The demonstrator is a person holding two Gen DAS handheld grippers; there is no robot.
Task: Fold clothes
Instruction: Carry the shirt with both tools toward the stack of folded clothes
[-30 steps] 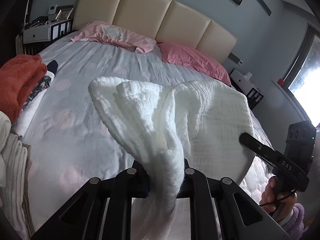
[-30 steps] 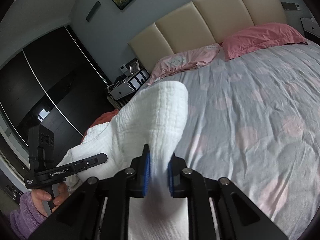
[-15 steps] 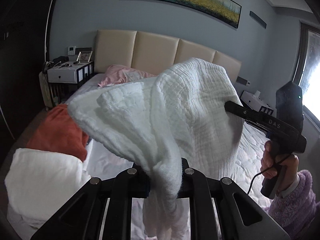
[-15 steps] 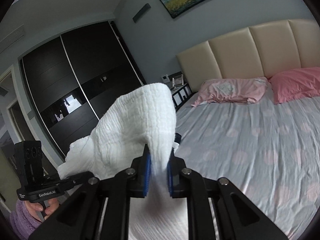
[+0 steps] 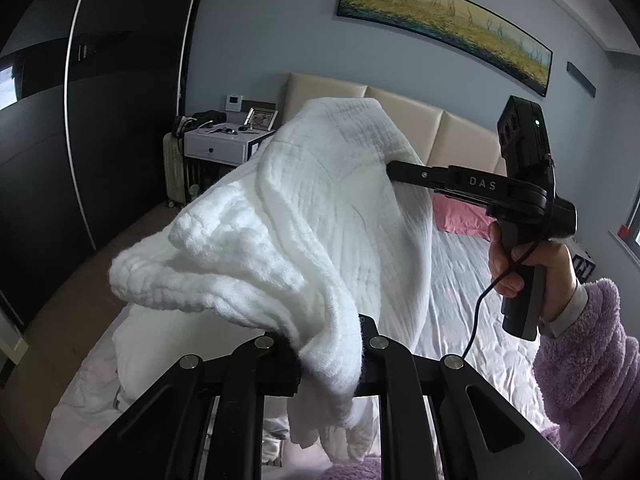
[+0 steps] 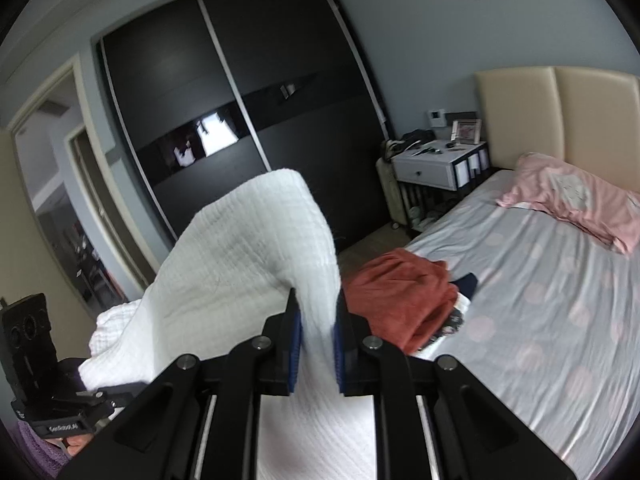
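A person stands by the bed [image 6: 540, 300], each hand-held gripper clamped tight on a white quilted garment [image 5: 320, 208]: left hand-held gripper [image 5: 328, 356], right hand-held gripper [image 6: 316, 320]. It hangs lifted between them above the bed, likely to spread it for folding.

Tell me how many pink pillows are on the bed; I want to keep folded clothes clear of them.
2. One pink pillow lies by the headboard on the nightstand side; another shows past the white cloth in the left view. More may be hidden behind that cloth.
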